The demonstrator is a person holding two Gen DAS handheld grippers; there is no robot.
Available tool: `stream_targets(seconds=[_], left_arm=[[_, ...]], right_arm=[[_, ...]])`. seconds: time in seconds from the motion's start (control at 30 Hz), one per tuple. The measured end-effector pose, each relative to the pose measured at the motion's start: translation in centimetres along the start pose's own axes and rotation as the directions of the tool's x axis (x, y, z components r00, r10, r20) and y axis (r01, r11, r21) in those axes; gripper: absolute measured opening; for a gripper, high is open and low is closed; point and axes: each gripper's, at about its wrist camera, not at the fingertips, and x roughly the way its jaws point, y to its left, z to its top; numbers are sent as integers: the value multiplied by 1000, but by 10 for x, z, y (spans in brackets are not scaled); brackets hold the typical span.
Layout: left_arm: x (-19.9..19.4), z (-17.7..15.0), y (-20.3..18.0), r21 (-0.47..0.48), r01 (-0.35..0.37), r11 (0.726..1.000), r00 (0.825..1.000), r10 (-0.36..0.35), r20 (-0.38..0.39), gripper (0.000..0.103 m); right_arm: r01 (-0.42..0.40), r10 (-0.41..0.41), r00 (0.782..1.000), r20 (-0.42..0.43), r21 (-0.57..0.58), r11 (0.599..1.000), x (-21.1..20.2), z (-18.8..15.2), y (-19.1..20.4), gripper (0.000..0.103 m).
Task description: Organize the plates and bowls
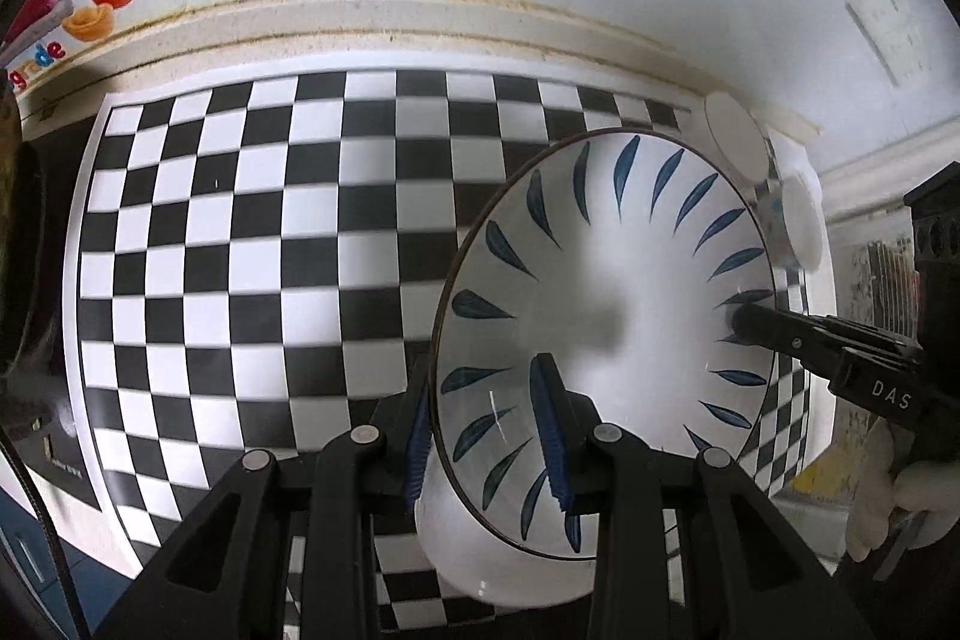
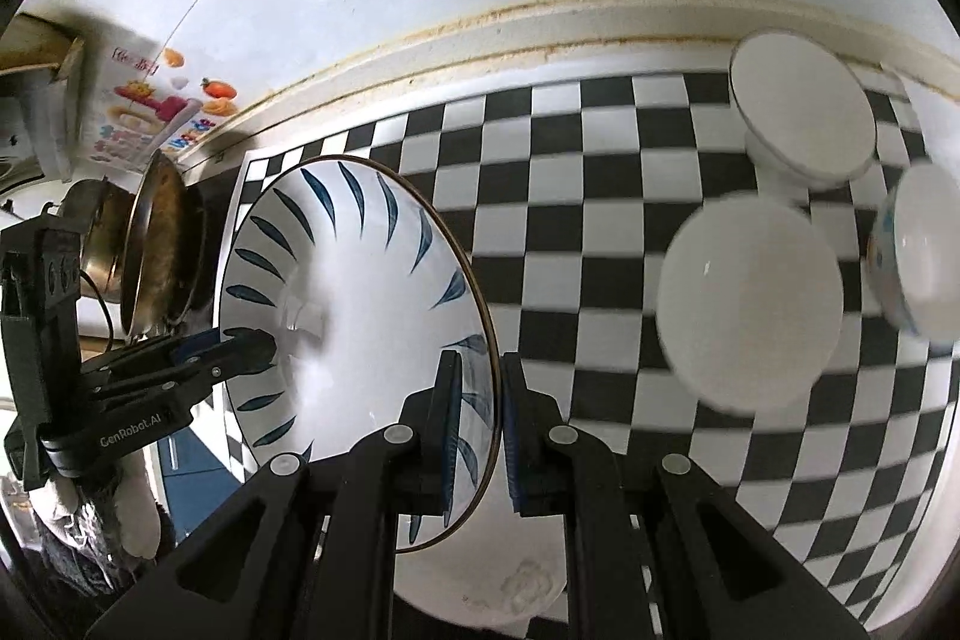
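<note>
so, lines as seen:
bowl: large, white, blue leaf strokes round the inside, dark rim; held tilted above the checkered mat, gripped on opposite rim sides.
left gripper: jaws narrowed on the near rim, one blue pad inside the bowl, one against the outer wall.
right gripper: jaws pinched on the rim likewise, one finger inside, one outside.
small bowls: plain white bowl lay on the mat to the right, well apart from the big bowl; another white bowl sat behind it; patterned bowl just beside, blurred.
mat: black and white squares, spread on the counter up to the wall ledge.
metal pot: stood left of the mat, contents unclear.
sticker: fruit pictures on the wall, far left.
</note>
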Motion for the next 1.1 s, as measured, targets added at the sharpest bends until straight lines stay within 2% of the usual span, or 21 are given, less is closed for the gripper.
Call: stream_targets(seconds=[0.37, 0.5, 0.67, 1.1], left_arm=[[36, -53, -1, 16, -4, 1000, 993, 6, -115, 29], [49, -65, -5, 34, -17, 999, 988, 22, -151, 29], [60, -74, -6, 44, -27, 999, 983, 34, -181, 29], [80, -87, -14, 43, -47, 998, 973, 55, -225, 29]], right_arm=[[-10, 14, 997, -75, 58, 998, 31, -76, -19, 14], [-3, 10, 995, -101, 70, 998, 44, -93, -26, 14], [2, 9, 992, -128, 90, 996, 55, -111, -35, 14], [9, 8, 986, -166, 101, 995, 69, -127, -43, 14]])
